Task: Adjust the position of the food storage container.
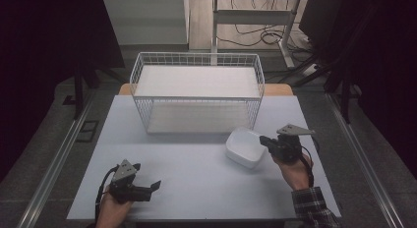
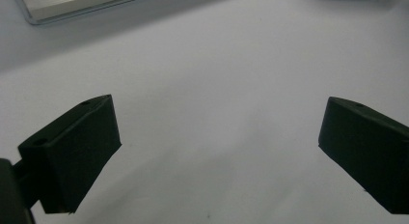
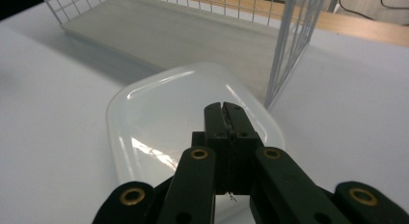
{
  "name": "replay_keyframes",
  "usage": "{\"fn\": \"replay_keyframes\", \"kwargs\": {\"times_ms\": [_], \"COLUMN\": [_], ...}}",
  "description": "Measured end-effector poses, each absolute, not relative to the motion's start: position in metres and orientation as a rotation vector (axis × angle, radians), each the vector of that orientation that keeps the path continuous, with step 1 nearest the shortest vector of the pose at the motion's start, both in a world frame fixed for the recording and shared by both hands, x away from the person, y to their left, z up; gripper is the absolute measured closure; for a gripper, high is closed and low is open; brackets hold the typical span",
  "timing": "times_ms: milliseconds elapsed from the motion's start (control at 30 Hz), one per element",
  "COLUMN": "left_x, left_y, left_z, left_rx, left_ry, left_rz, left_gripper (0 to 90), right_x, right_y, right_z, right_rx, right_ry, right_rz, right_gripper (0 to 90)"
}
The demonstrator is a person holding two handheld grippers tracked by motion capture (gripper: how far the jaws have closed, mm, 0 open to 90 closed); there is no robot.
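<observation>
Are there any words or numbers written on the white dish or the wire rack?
None: no words, numbers or signs can be read.
White dish: plain, no print.
Wire rack: plain, no label.

The high view looks forward and down over the whole counter [image 1: 196, 179]. Each gripper view sits close above it, looking along its own jaws; the right one shares the white dish [image 3: 183, 122] and wire basket [image 3: 289, 50] with the high view.

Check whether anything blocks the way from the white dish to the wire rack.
Nothing visible does. The white dish, its rim clamped in the right gripper, sits just off the wire rack's front right corner, with bare table between them and the rack's front open.
</observation>
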State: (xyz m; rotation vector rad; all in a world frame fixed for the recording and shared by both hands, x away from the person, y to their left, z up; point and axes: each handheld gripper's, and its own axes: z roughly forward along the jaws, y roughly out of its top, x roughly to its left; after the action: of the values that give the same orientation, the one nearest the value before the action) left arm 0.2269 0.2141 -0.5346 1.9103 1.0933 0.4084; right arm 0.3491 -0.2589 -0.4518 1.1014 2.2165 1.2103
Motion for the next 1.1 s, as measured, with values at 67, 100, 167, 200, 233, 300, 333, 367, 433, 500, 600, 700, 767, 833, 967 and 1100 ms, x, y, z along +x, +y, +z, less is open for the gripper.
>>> {"fn": "replay_keyframes", "kwargs": {"times_ms": [67,100,167,200,233,300,333,367,433,500,600,700,767,833,967,1100], "left_x": [0.227,0.227,0.227,0.227,0.227,0.227,0.227,0.227,0.227,0.227,0.227,0.227,0.227,0.227,0.227,0.226], "left_y": [0.214,0.214,0.213,0.213,0.213,0.212,0.212,0.212,0.212,0.211,0.211,0.210,0.209,0.209,0.209,0.209], "left_z": [-0.534,-0.534,-0.535,-0.535,-0.535,-0.535,-0.535,-0.535,-0.535,-0.535,-0.535,-0.536,-0.535,-0.535,-0.535,-0.533], "left_rx": [1.912,1.912,1.921,1.923,1.924,1.928,1.929,1.931,1.934,1.940,1.945,1.946,1.949,1.953,1.949,1.937], "left_ry": [1.091,1.091,1.086,1.085,1.085,1.085,1.086,1.086,1.087,1.084,1.082,1.081,1.079,1.078,1.079,1.070], "left_rz": [0.409,0.409,0.409,0.409,0.410,0.412,0.412,0.412,0.411,0.411,0.412,0.408,0.404,0.405,0.399,0.407], "left_gripper": [0.7,0.7,0.7,0.7,0.7,0.8,0.8,0.8,0.8,0.8,0.9,1.0,1.0,1.1,1.2,1.3], "right_x": [0.362,0.367,0.378,0.383,0.388,0.397,0.401,0.405,0.412,0.416,0.418,0.416,0.414,0.411,0.404,0.392], "right_y": [-0.251,-0.250,-0.249,-0.249,-0.249,-0.249,-0.250,-0.250,-0.249,-0.247,-0.243,-0.238,-0.234,-0.227,-0.213,-0.200], "right_z": [-0.452,-0.453,-0.456,-0.458,-0.461,-0.466,-0.469,-0.471,-0.475,-0.478,-0.480,-0.480,-0.481,-0.481,-0.483,-0.483], "right_rx": [1.077,1.079,1.106,1.118,1.132,1.159,1.171,1.180,1.203,1.208,1.221,1.206,1.194,1.172,1.146,1.088], "right_ry": [2.216,2.211,2.204,2.199,2.192,2.182,2.177,2.174,2.184,2.203,2.207,2.227,2.247,2.269,2.314,2.375], "right_rz": [1.164,1.153,1.143,1.133,1.124,1.108,1.101,1.090,1.083,1.088,1.100,1.113,1.123,1.137,1.179,1.201], "right_gripper": [88.5,88.6,88.6,88.6,88.6,88.5,88.5,88.6,88.5,89.0,89.1,89.1,89.1,89.1,89.1,89.0]}}
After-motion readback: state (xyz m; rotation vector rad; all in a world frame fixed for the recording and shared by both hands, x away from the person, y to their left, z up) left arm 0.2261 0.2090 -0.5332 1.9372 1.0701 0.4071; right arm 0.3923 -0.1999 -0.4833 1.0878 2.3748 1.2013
